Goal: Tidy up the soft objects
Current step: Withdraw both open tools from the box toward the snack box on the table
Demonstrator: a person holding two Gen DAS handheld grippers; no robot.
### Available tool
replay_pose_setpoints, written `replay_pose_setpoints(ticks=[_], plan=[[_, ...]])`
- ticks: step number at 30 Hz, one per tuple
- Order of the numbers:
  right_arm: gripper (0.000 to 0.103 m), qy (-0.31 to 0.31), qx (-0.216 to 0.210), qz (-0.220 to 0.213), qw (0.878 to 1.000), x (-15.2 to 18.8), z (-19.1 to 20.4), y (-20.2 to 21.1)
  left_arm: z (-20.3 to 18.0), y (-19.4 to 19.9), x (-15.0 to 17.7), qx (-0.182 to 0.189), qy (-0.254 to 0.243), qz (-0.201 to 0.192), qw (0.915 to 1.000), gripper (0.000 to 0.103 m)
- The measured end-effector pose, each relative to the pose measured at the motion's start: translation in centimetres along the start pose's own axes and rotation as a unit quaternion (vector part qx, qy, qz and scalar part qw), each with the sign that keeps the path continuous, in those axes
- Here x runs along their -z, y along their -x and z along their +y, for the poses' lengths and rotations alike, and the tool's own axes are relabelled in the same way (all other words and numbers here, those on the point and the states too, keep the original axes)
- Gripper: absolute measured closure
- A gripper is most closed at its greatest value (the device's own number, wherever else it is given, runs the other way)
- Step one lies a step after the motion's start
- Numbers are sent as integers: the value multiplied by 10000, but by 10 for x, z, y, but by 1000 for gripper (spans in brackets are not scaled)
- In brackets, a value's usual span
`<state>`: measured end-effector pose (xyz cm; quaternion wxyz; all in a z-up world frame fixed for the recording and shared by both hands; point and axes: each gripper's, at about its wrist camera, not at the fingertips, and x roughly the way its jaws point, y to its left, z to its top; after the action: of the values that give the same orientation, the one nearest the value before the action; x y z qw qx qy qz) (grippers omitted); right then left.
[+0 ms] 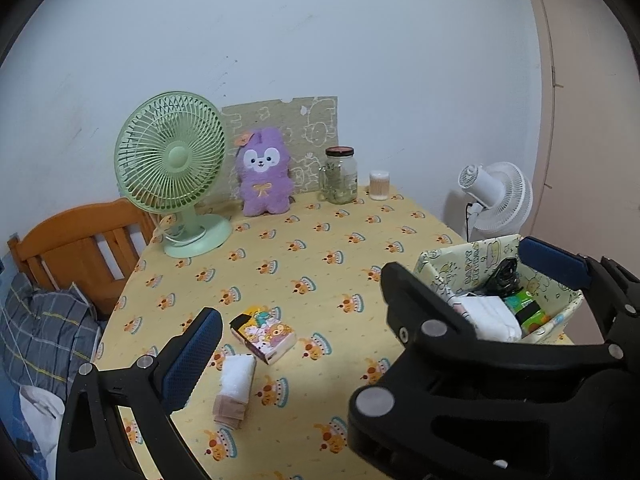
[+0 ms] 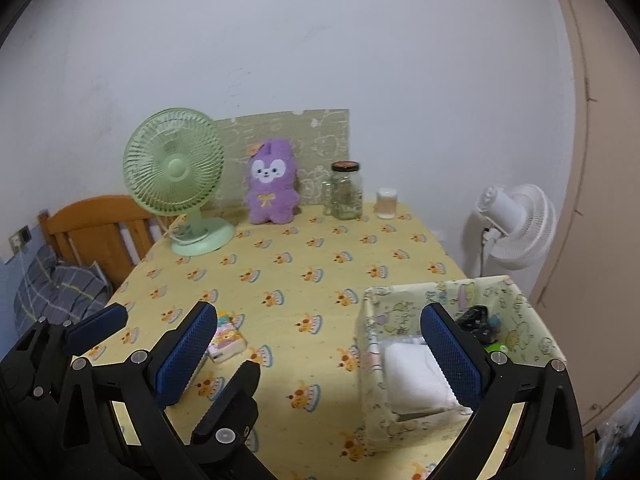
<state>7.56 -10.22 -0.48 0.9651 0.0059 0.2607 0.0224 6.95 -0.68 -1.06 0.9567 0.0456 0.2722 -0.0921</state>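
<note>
1. Left gripper (image 1: 372, 312) hangs released, nothing btwn its fingers; rolled white towel (image 1: 236, 388) lies just ahead by its left finger, w/ tissue pack (image 1: 264, 334) touching beyond.
2. Right gripper (image 2: 320, 356) spread wide, empty; fabric bin (image 2: 372, 364) sits by its right finger, w/ folded white cloth (image 2: 412, 376) inside.

Green fan (image 1: 170, 164), glass jar (image 1: 340, 176) (lidded) — white fan (image 1: 498, 200).
</note>
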Motion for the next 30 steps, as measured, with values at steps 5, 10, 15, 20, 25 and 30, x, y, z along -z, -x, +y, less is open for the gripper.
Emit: replay_pose_setpoints(ticks=[5, 10, 15, 20, 25, 30], plan=[[0, 43, -123, 35, 9999, 4, 9, -7, 9, -5, 6, -58, 42, 62, 10000, 0], [0, 164, -177, 101, 9997, 8, 20, -17, 18, -11, 12, -98, 128, 164, 9997, 0], [0, 201, -269, 217, 9992, 12, 30, -31, 30, -22, 19, -131, 235, 278, 9993, 2], [1, 255, -382, 379, 9982, 19, 39, -47, 40, -32, 28, -170, 321, 423, 9984, 2], [1, 401, -417, 469, 9972, 26, 51, -61, 51, -43, 39, -214, 439, 602, 9970, 3], [1, 463, -483, 623, 9958, 33, 60, -77, 62, -55, 49, -245, 550, 784, 9951, 6]])
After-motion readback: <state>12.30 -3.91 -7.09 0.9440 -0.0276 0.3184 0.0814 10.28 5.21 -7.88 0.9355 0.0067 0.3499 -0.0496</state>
